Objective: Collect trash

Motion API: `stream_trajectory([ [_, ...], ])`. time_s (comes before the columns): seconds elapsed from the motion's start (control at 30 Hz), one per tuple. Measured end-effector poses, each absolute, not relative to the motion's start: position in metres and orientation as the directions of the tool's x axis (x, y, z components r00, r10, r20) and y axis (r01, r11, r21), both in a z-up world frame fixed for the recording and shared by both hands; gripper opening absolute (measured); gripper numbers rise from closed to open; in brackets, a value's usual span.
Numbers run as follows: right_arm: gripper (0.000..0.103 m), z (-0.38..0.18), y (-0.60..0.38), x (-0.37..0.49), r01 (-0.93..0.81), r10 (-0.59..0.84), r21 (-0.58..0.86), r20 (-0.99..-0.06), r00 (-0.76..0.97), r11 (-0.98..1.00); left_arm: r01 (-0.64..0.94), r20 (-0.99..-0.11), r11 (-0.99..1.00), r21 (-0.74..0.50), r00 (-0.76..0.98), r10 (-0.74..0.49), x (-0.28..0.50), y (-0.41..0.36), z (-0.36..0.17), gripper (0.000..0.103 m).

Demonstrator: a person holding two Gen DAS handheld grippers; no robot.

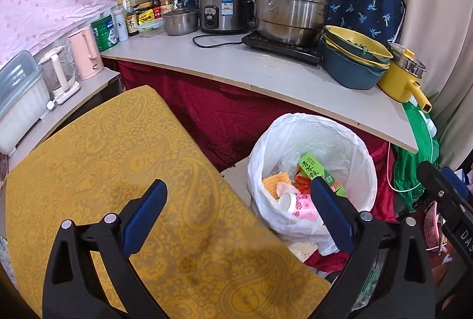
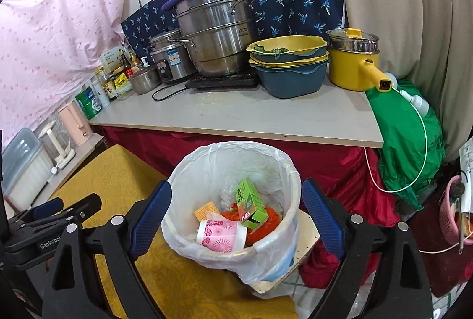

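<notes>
A: How are the left gripper's (image 1: 238,191) blue ribbed pads (image 1: 145,212) set?

B: They are spread wide, and nothing is held or touched between them. One pad is seen over the mustard-yellow paisley-patterned cloth (image 1: 124,171), the other in front of the rim of the round bin lined with a white plastic bag (image 1: 295,126).

A: And the right gripper (image 2: 236,194)?

B: Its jaws are likewise parted to their full reach, with nothing clasped. The bin (image 2: 189,168) is framed between the two blue pads (image 2: 150,215), but no contact with its rim can be made out.

A: Where is the trash found?

B: It is gathered inside the bin: a green drink carton (image 2: 249,205) stands tilted, a pink flower-printed cup (image 2: 221,234) lies on its side nearest the camera, a yellow waffled sponge piece (image 2: 205,209) is lodged behind the cup, and red-orange wrappers (image 2: 272,215) are bunched under the carton.

A: Where is the bin placed?

B: It is set below the edge of the grey countertop (image 2: 236,117), in front of a dark red drape (image 2: 310,162), just beside the yellow cloth.
</notes>
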State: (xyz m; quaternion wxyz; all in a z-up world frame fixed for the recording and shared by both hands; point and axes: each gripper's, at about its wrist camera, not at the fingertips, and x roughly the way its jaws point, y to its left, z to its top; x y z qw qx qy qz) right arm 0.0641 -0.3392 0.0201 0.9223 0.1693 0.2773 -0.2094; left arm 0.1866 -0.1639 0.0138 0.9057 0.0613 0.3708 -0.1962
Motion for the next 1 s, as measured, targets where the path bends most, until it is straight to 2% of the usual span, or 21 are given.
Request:
stream_trajectory([
  [0.07,0.096,0.021,-0.336,0.061,0.48,-0.299,0.177,-0.587,0.752,0.86,0.4,-0.696,0.916,-0.025,0.651,-0.303,0.182,-0.16,0.013,0.093],
  [0.4,0.096,0.025,-0.311,0.054,0.446,-0.31,0.091,-0.595,0.741,0.89,0.399,-0.692,0.917,0.006,0.664,-0.284,0.163,-0.147,0.014,0.093],
  [1.0,0.096,0.019,-0.269,0.027,0.411,-0.303,0.038,-0.614,0.729,0.911,0.373,-0.696,0.927,0.028,0.673,-0.25,0.127,-0.102,0.005,0.093],
])
